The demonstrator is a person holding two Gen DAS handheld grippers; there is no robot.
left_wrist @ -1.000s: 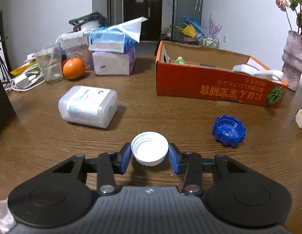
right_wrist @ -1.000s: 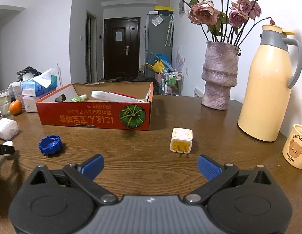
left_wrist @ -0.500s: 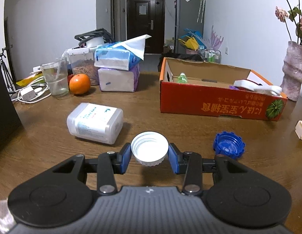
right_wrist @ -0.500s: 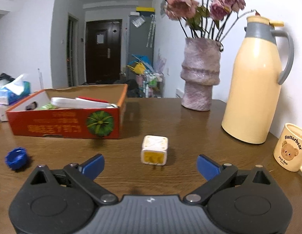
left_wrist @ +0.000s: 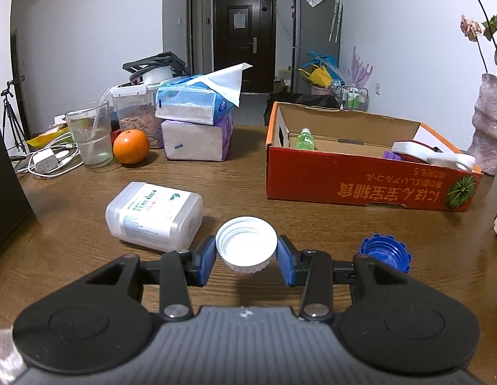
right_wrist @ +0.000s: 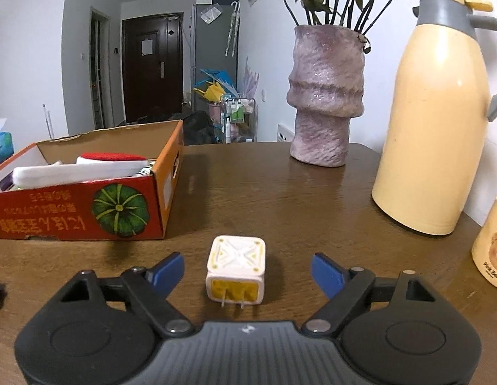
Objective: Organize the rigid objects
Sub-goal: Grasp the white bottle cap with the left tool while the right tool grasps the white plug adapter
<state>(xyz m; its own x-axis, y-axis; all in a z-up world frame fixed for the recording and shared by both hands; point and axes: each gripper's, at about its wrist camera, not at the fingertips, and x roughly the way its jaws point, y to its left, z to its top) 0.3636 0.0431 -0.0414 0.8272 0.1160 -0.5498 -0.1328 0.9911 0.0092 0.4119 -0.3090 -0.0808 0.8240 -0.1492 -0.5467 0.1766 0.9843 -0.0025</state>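
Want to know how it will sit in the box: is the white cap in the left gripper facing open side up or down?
Open side up. The white cap shows its hollow interior and inner rim to the camera.

1. White cap [left_wrist: 246,248]: ribbed rim, open side up; clamped between blue pads, off the table.
2. Blue cap [left_wrist: 386,252]: lobed rim, open side up; on the table, right of the white one.
3. White charger cube [right_wrist: 235,271]: yellow face and prongs facing near; on the table.
4. Clear rectangular tub [left_wrist: 153,216]: labelled, on its side; left.
5. Red cardboard box [left_wrist: 370,181]: open top, items inside; far right.
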